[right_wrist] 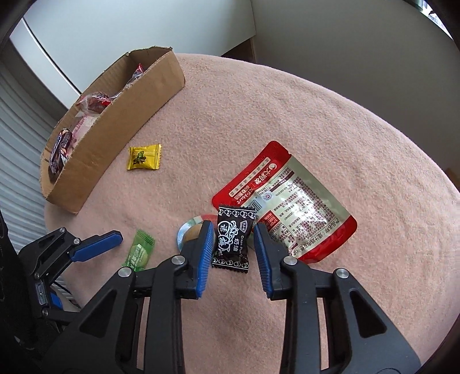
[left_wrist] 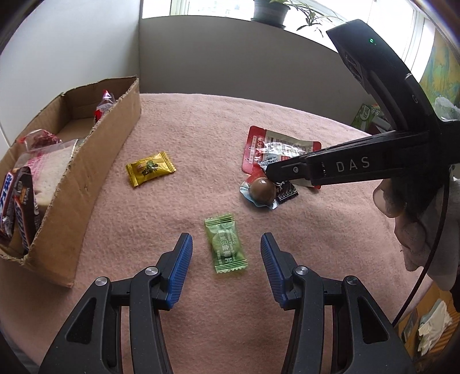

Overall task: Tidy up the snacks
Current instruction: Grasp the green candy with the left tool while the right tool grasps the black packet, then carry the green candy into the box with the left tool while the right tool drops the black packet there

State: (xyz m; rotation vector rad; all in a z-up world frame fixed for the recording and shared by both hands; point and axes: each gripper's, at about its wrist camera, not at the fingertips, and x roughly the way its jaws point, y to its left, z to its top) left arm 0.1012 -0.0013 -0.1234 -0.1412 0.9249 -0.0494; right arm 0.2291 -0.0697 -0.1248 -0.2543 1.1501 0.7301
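Note:
A green candy (left_wrist: 227, 244) lies on the pink cloth between the open jaws of my left gripper (left_wrist: 226, 244); it also shows in the right wrist view (right_wrist: 139, 251). My right gripper (right_wrist: 233, 238) is open around a black candy (right_wrist: 233, 238), its pads close to both sides. A brown ball snack in a clear cup (left_wrist: 261, 188) sits beside it. A red and white pouch (right_wrist: 290, 201) lies just beyond. A yellow candy (left_wrist: 150, 168) lies near a cardboard box (left_wrist: 95, 161) that holds several snacks.
The box (right_wrist: 120, 135) stands at the left of the pink cloth-covered table (left_wrist: 201, 129). A grey partition wall (left_wrist: 230, 57) rises behind the table. A plant pot (left_wrist: 270, 11) stands on the sill. The left gripper (right_wrist: 95, 247) shows low left in the right wrist view.

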